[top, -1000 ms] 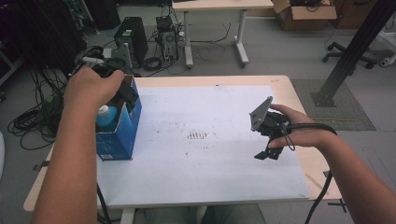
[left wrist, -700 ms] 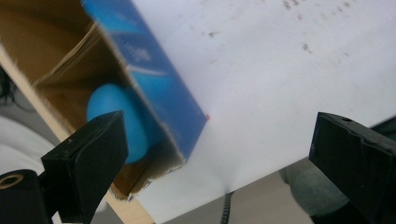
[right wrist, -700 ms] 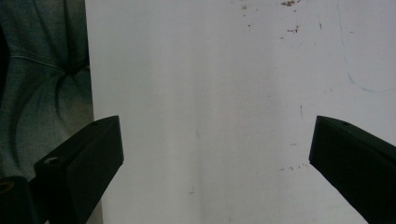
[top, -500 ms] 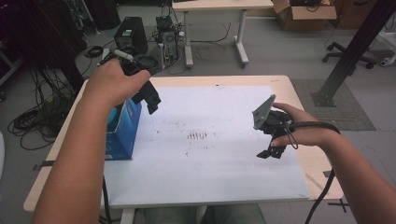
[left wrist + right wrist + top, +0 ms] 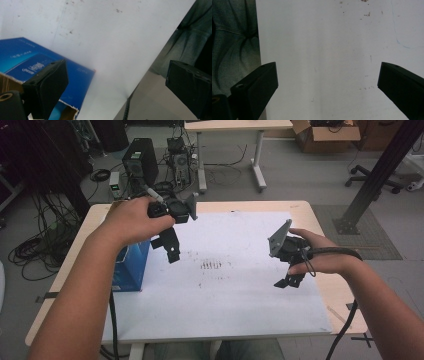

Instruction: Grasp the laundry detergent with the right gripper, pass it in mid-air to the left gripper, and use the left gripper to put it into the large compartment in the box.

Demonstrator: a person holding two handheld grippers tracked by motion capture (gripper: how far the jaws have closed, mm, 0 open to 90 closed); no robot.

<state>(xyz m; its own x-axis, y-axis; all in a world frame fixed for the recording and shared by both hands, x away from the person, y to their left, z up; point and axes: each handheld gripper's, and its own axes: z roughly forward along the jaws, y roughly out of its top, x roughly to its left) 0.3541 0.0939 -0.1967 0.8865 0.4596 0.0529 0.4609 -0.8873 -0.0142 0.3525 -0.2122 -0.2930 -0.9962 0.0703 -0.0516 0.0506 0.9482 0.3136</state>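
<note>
High view is showing the left gripper (image 5: 171, 251) hanging wide and empty just beside the blue box (image 5: 131, 268) standing at the table's (image 5: 320, 212) left edge, right gripper (image 5: 289, 281) gaping empty over white sheet (image 5: 230, 285).

Blue box (image 5: 131, 268) partly behind forearm
</note>
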